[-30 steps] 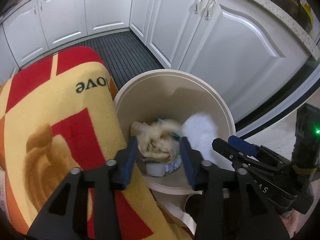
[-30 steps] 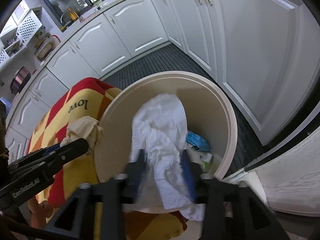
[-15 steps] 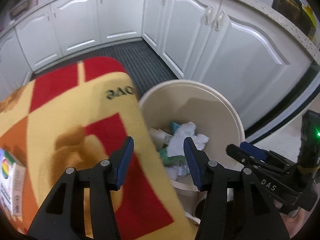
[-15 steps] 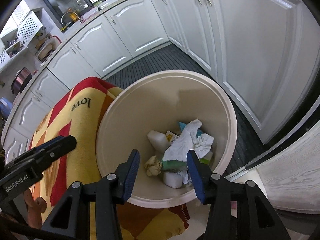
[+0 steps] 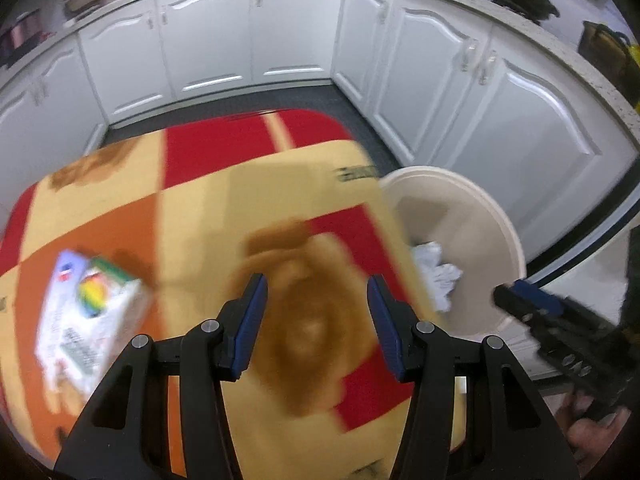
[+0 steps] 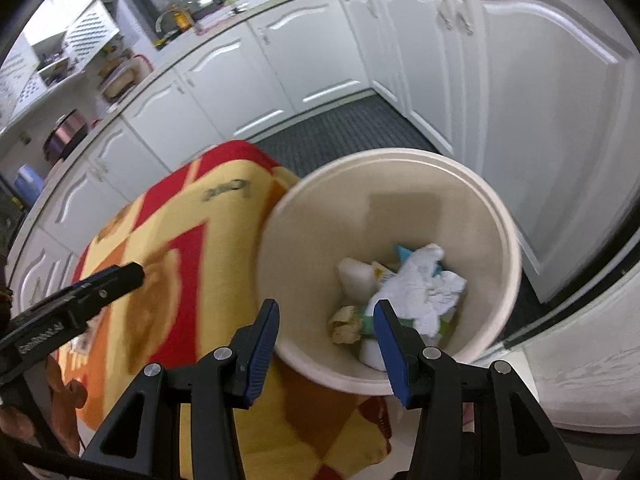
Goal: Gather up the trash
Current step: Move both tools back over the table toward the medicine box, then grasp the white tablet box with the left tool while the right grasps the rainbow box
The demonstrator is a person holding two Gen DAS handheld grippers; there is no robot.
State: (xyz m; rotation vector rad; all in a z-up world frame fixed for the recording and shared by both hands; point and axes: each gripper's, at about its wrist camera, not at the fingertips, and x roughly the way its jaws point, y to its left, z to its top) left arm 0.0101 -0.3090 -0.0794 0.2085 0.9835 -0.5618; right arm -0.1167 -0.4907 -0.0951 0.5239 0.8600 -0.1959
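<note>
A cream round bin (image 6: 492, 216) stands on the floor beside a table under a red, orange and yellow cloth (image 6: 188, 248). In it lie crumpled white paper (image 6: 424, 288), a yellowish wad (image 6: 346, 322) and other scraps. The bin also shows in the left wrist view (image 5: 496, 220). My right gripper (image 6: 326, 320) is open and empty above the bin's near rim. My left gripper (image 5: 316, 310) is open and empty above the cloth (image 5: 200, 208). A white carton with a colourful print (image 5: 86, 316) lies on the cloth to the left gripper's left.
White kitchen cabinets (image 5: 280, 40) run along the back and right. A dark ribbed mat (image 6: 340, 128) covers the floor between cabinets and table. The right gripper's fingers (image 5: 532, 304) show in the left wrist view, near the bin.
Both grippers let their trash fall into the bin and stand open. My left gripper has swung left, away from the bin and over the cloth, bringing the carton into view.
</note>
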